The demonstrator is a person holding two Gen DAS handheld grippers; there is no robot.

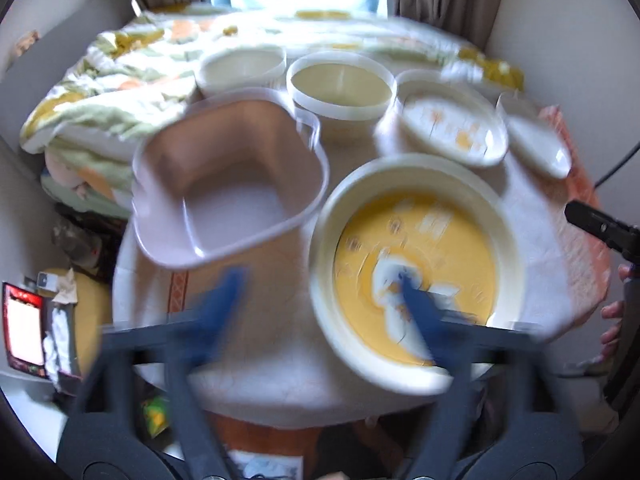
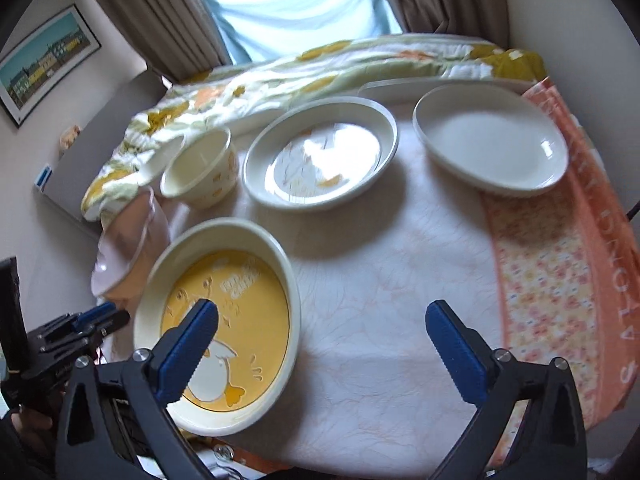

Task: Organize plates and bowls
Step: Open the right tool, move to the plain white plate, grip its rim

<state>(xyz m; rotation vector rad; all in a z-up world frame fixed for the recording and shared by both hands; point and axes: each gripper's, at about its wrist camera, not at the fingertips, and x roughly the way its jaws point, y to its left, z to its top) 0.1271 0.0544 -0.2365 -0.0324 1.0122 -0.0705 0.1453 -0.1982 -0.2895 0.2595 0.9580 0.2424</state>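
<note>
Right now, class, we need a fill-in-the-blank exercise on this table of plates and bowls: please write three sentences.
1. The plate with the yellow centre shows a cartoon ____.
2. The right gripper hangs over the tablecloth with its fingers wide ____.
3. The square tub left of the yellow plate is pale ____.

Missing words: duck; open; pink.

White textured tablecloth (image 2: 380,300) covers the table. Orange floral cloth (image 2: 552,280) with lettering lies along its right edge. Floral quilt (image 2: 248,96) is bunched at the far side. Brown curtains (image 2: 160,12) flank the window. Framed picture (image 2: 44,60) hangs on the left wall.
</note>
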